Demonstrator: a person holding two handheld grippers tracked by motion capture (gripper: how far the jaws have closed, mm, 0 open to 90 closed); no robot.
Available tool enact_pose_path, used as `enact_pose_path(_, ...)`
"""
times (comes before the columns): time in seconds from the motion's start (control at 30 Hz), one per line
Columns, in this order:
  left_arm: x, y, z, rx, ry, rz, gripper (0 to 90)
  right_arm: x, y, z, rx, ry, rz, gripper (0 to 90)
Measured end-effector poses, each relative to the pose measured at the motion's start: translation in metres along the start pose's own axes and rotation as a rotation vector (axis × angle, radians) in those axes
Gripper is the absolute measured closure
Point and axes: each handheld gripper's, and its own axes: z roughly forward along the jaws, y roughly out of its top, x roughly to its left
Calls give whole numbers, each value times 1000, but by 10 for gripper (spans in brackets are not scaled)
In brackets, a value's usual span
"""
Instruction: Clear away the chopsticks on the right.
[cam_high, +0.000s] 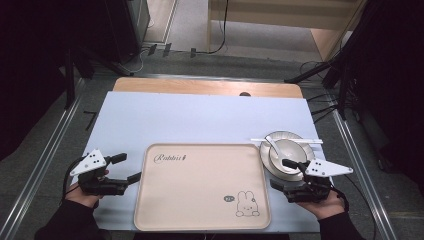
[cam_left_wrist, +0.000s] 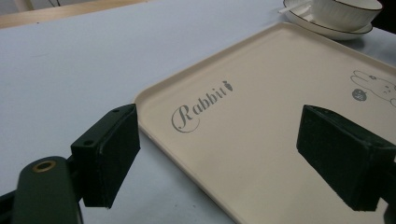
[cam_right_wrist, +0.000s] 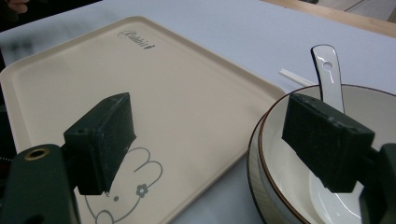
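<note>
- Jaws of the left gripper (cam_high: 123, 167) stand wide apart with nothing held between them; in the left gripper view the near left edge of the tray (cam_left_wrist: 280, 116) runs through the gap, with one pad over the pale blue table cover (cam_left_wrist: 70, 70) and the other over the tray's floor.
- Jaws of the right gripper (cam_high: 284, 174) are spread as wide, gripping nothing; in the right gripper view one pad hangs over the rabbit drawing (cam_right_wrist: 135, 186) on the tray (cam_right_wrist: 163, 93), and the other sits over the near rim of the bowl (cam_right_wrist: 289, 186).
- Hands hold both grippers low at the near edge of the table, one at each short side of the tray (cam_high: 200, 185).
- Just beyond the left jaws, the word "Rabbit" (cam_left_wrist: 201, 105) is printed on the tray.
- Bowl (cam_high: 290, 150) rests on a plate (cam_high: 267, 150), touching it, just past the right jaws and right beside the tray's far right corner.
- White spoon (cam_right_wrist: 327, 74) lies in the bowl, its handle leaning out over the far rim, beyond the right pad.
- White chopsticks (cam_high: 310, 141) lie flat behind the bowl, farther from the right jaws.
- Farthest off, a strip of bare wooden tabletop (cam_high: 200, 87) shows past the cover.
</note>
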Motion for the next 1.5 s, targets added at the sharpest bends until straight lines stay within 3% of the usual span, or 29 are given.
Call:
enact_pose_path(0.6, 1, 0, -2, -78, -12, 4, 135, -3, 0, 1, 15, 2, 20, 203)
enact_pose_path(1.5, 1, 0, -4, -92, 9, 16, 135, -3, 3, -1, 26, 20, 31, 235)
